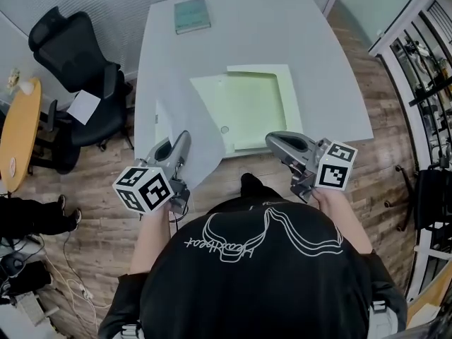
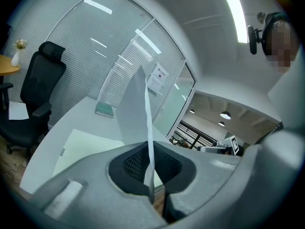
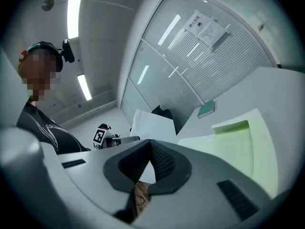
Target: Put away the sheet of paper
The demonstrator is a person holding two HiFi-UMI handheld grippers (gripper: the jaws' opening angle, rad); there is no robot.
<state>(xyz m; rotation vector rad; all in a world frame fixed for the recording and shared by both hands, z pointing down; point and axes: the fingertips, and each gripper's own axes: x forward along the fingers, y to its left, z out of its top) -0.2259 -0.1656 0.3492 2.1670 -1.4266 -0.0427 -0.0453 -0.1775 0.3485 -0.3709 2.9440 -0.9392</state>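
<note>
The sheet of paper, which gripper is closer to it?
Left. The left gripper is shut on the sheet of paper; the right gripper is apart from it, near the green folder.

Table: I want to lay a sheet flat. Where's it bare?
Bare: the table between the green book and the pale green folder, and right of the folder. Crowded: the near edge, with the sheet of paper in the left gripper and the right gripper.

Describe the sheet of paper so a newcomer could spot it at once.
On the white table, look at the near left corner, beside the pale green tray. The sheet of paper is there, pinched in the left gripper. Unlike the tray and the far teal book, it is plain white and lifted.
</note>
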